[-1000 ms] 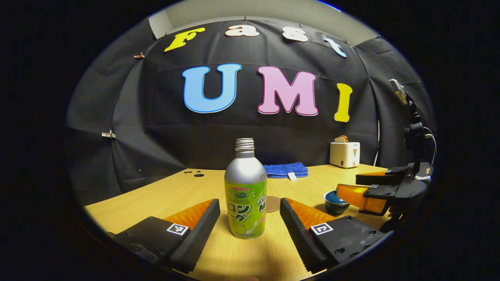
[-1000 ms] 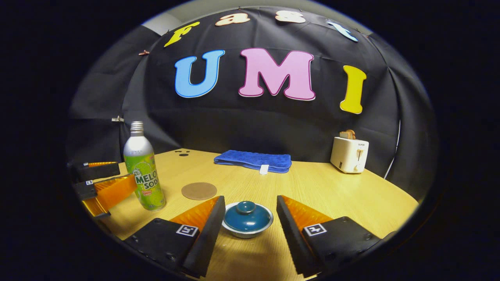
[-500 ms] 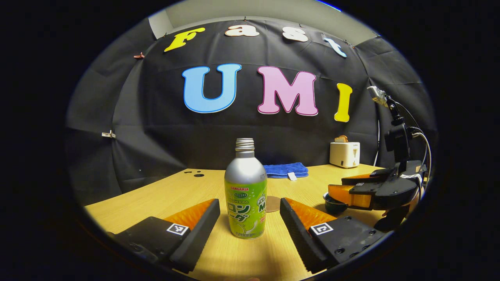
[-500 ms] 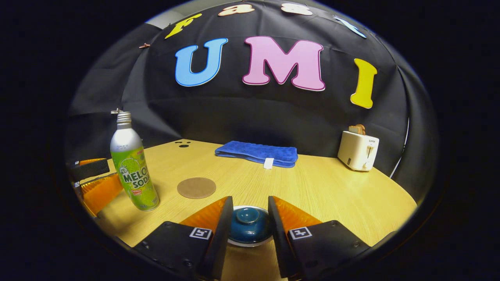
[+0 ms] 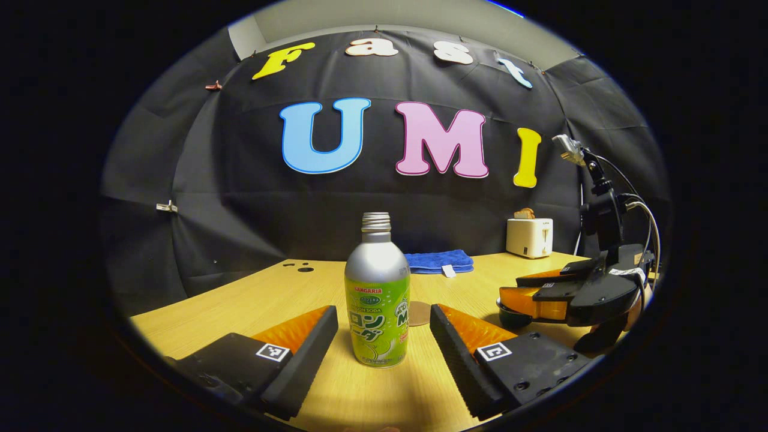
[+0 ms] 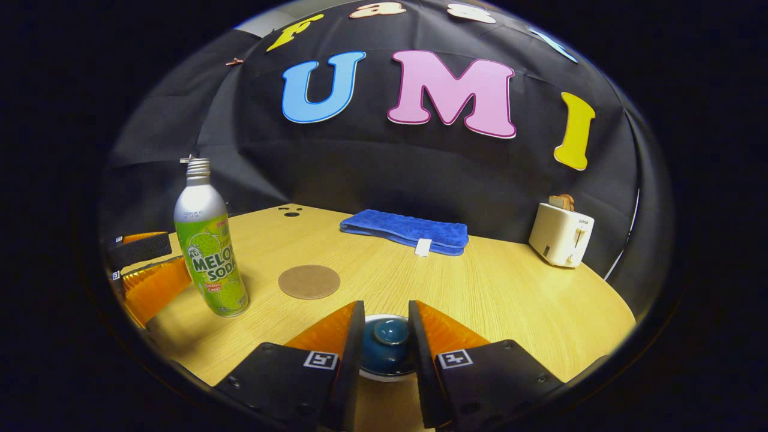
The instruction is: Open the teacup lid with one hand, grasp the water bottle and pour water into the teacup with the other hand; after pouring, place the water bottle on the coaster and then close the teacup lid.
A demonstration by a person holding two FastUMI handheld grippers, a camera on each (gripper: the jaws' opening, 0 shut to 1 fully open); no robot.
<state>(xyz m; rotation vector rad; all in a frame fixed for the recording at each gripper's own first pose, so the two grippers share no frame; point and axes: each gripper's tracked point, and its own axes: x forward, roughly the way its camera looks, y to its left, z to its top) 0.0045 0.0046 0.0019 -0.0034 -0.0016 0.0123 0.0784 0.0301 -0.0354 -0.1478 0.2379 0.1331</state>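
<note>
The teacup lid [image 6: 387,343] sits on its cup on the table [image 6: 510,300], knob up, between the right gripper [image 6: 387,354] fingers, which stand narrowly apart beside the knob; whether they press it cannot be told. The coaster [image 6: 309,281] lies just beyond. The water bottle [image 5: 377,294] stands upright, uncapped mouth up, between the widely spread left gripper [image 5: 384,336] fingers, untouched.

Both views look low across the table [image 5: 252,300] toward the wall, sharing the bottle [image 5: 377,300].
</note>
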